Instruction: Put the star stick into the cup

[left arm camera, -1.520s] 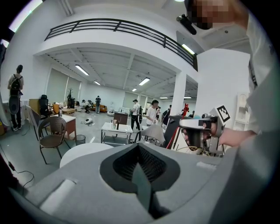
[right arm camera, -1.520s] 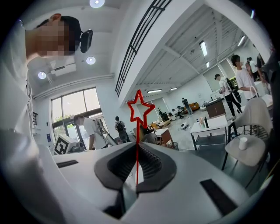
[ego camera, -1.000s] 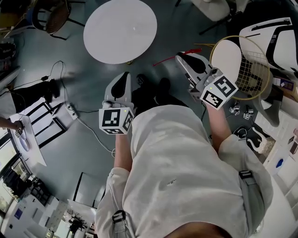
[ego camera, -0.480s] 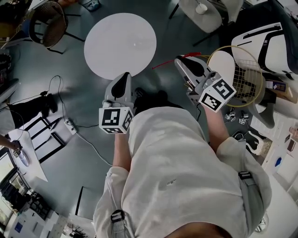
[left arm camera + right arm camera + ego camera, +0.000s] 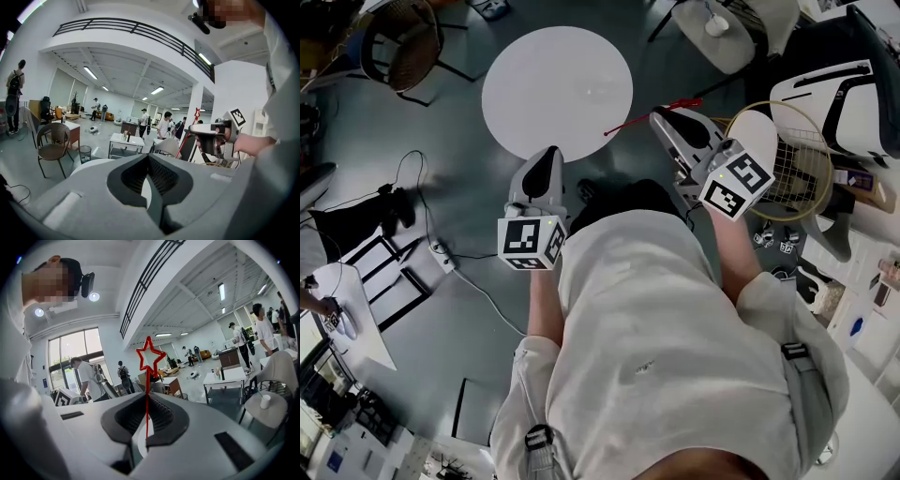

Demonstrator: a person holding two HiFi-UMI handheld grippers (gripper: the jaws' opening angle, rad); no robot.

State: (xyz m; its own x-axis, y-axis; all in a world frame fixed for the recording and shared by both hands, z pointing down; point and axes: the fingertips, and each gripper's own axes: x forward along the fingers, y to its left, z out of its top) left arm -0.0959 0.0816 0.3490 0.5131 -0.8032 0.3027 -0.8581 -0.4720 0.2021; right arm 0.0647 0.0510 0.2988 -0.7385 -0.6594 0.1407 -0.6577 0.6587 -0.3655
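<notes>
Shift since the earlier frame: in the head view the round bench point(image 5: 558, 89) has drifted right, so the far end of the star stick point(image 5: 628, 126) now overlaps its rim. A cup point(image 5: 717, 25) has come further into view at the top.
Right gripper point(image 5: 662, 116): jaws closed on the star stick, pinching its stem, with the star standing above the tips.
Left gripper point(image 5: 149, 158): jaws together, with nothing between them.
Done: we judge the star stick picked up and in transit.
Left: we judge it must be brought over the cup, which stands well apart from it, and lowered in.
Count: one star stick; one cup that we can see; two grippers; one round bench.
</notes>
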